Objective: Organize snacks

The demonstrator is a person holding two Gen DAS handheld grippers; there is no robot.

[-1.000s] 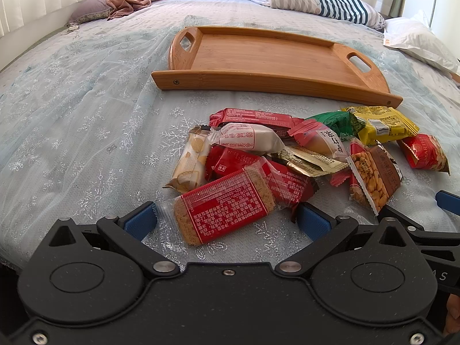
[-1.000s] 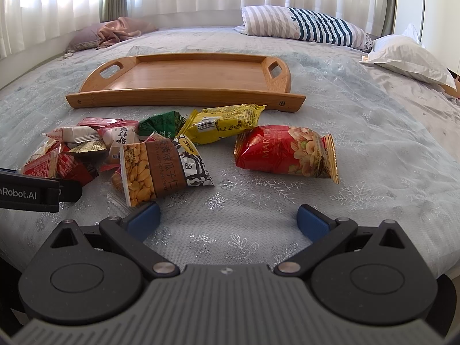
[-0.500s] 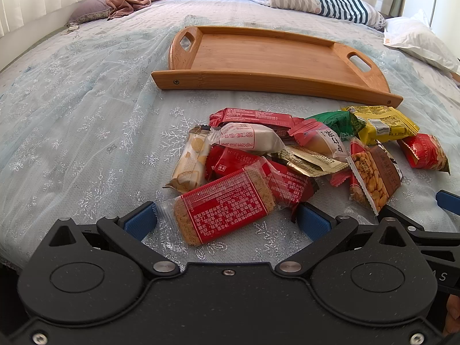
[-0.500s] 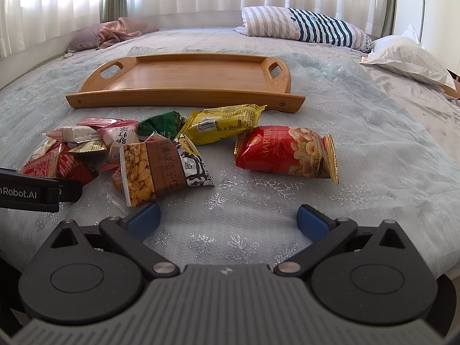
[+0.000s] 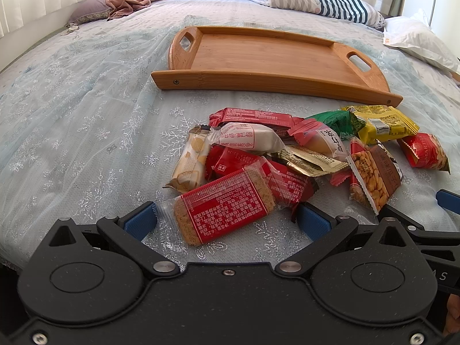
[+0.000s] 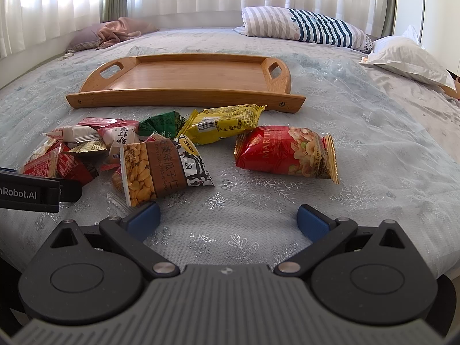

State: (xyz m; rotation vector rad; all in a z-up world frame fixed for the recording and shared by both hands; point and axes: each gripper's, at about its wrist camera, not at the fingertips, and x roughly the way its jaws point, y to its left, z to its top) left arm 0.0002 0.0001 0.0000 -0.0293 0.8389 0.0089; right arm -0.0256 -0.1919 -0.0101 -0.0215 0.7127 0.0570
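Observation:
A pile of snack packets lies on the bed in front of an empty wooden tray [image 5: 267,54], which also shows in the right wrist view [image 6: 184,74]. My left gripper [image 5: 227,220] is open, its blue fingertips either side of a red cracker bar [image 5: 224,205] at the pile's near edge. My right gripper [image 6: 228,218] is open and empty over bare bedspread, with a brown seed packet [image 6: 161,169] just beyond its left finger and a red Martha nut bag [image 6: 284,151] ahead. A yellow packet [image 6: 224,122] lies behind them.
The bed has a pale snowflake bedspread [image 5: 86,115]. A striped pillow [image 6: 304,26] and a white pillow [image 6: 408,57] lie at the back right, pink cloth [image 5: 129,0] at the back left. The left gripper's body [image 6: 31,192] shows at the right view's left edge.

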